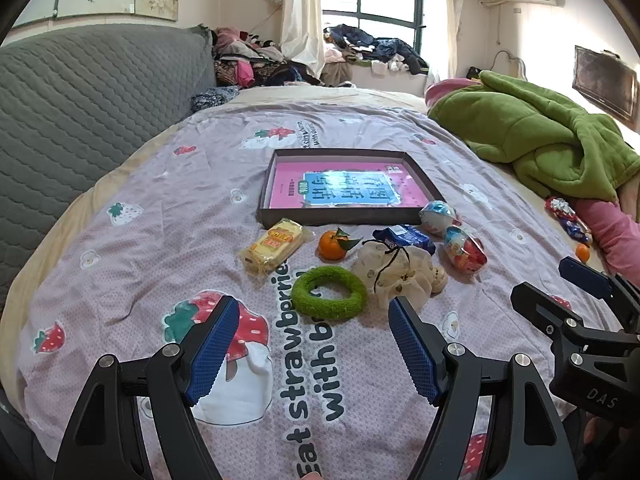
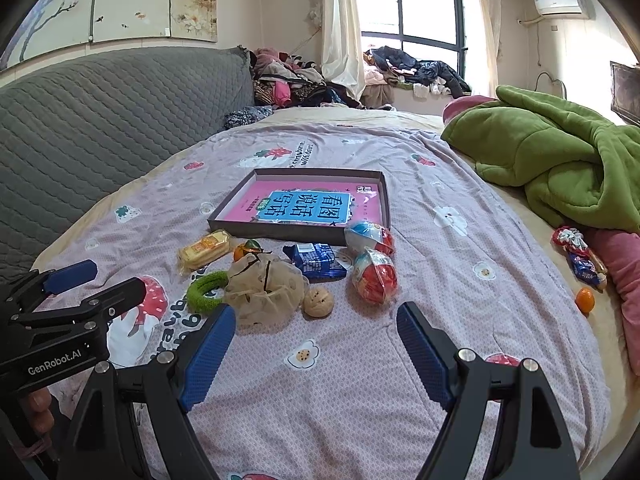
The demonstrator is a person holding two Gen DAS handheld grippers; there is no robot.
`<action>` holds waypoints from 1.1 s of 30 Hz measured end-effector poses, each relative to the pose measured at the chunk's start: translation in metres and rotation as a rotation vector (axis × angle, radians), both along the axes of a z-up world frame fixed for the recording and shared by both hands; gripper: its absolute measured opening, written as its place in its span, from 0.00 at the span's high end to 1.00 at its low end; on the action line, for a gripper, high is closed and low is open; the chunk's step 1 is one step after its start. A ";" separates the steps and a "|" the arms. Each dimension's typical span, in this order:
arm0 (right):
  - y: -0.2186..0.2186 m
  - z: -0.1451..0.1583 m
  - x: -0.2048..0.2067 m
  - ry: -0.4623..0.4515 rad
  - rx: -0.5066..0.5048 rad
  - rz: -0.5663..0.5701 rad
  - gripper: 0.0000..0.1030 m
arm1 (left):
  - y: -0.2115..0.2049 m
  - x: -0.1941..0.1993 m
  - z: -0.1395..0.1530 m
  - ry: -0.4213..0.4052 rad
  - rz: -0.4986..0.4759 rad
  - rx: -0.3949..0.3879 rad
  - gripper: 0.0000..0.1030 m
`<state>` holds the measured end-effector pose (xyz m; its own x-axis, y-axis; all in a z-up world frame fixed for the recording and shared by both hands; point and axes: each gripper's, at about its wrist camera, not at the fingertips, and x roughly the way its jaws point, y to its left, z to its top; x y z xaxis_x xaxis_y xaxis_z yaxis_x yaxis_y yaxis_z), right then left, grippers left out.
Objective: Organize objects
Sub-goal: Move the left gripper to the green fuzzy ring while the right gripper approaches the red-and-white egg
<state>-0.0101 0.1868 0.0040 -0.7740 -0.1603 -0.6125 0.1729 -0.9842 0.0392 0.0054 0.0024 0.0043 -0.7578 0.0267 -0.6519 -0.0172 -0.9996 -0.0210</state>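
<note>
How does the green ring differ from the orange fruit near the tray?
The green ring is fuzzy, flat and open in the middle; the orange fruit is smooth, solid and round, with green leaves on it. The ring looks wider than the fruit. The ring lies closer to the open left gripper, while the fruit lies nearer the tray. Both rest loose on the bed cover, outside the tray.

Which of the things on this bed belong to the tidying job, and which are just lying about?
Job items, likely:
shallow box
yellow snack pack
mandarin
green ring
mesh drawstring pouch
blue snack pack
two toy eggs

Lying about:
green blanket
clothes pile
stray wrappers and a second mandarin at the far right
</note>
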 end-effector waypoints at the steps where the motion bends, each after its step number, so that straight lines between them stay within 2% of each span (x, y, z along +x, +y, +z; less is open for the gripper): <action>1: 0.000 0.000 0.000 -0.001 -0.002 0.001 0.20 | 0.000 0.000 0.000 -0.001 0.000 0.002 0.24; 22: 0.001 -0.010 -0.010 -0.021 -0.003 0.006 0.20 | -0.006 -0.017 -0.014 -0.038 0.023 -0.019 0.24; 33: 0.010 -0.018 -0.023 -0.033 0.006 -0.009 0.20 | -0.014 -0.036 -0.032 -0.094 0.037 -0.017 0.24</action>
